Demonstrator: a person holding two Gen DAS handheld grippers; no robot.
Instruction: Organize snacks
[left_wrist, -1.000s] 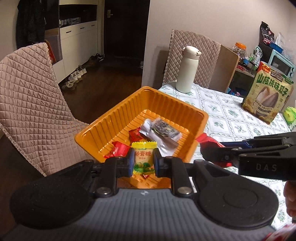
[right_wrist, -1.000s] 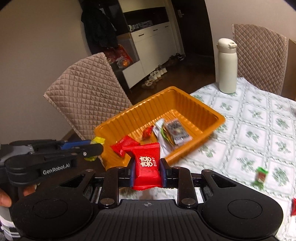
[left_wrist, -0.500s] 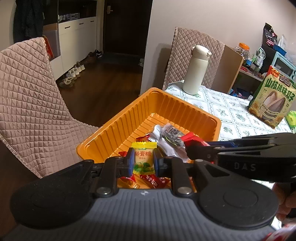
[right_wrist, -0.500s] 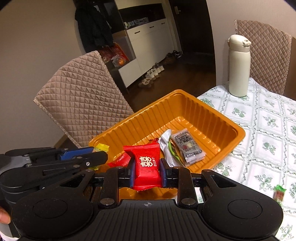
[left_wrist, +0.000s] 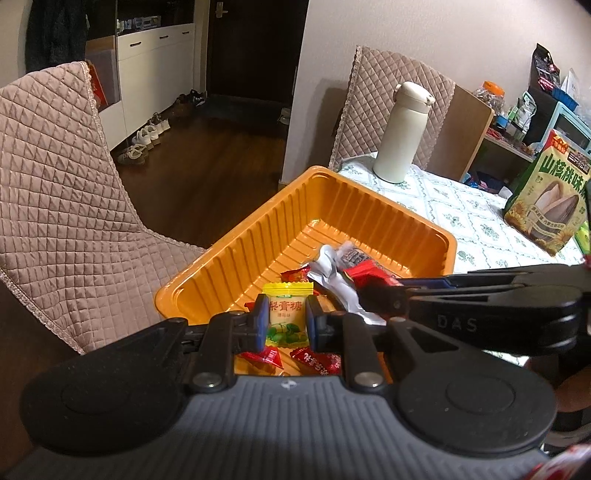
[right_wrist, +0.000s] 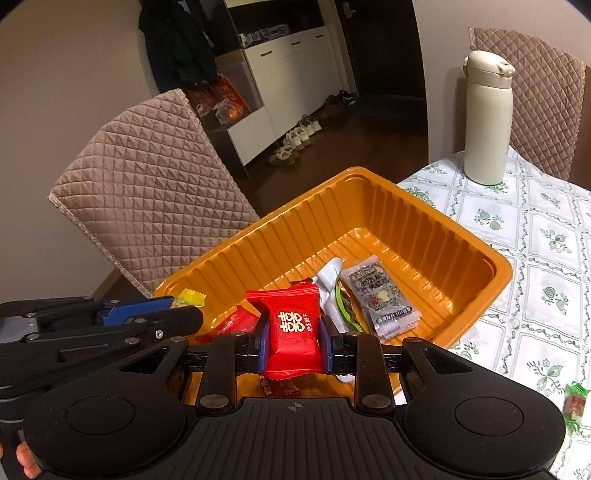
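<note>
The left gripper (left_wrist: 283, 322), fingers clamped on a yellow candy (left_wrist: 286, 317), and the right gripper (right_wrist: 292, 343), clamped on a red packet (right_wrist: 292, 336), hide part of the orange tray (right_wrist: 417, 218) floor.

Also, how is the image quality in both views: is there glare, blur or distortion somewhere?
Left wrist view: sharp; fisheye bends the door frame and walls; glare streaks on the orange tray; the yellow candy in the left hand-held gripper reads clearly. Right wrist view: dark rounded corners, dim room behind; the red candy is sharp, the small green candy at the edge is smeared.
</note>
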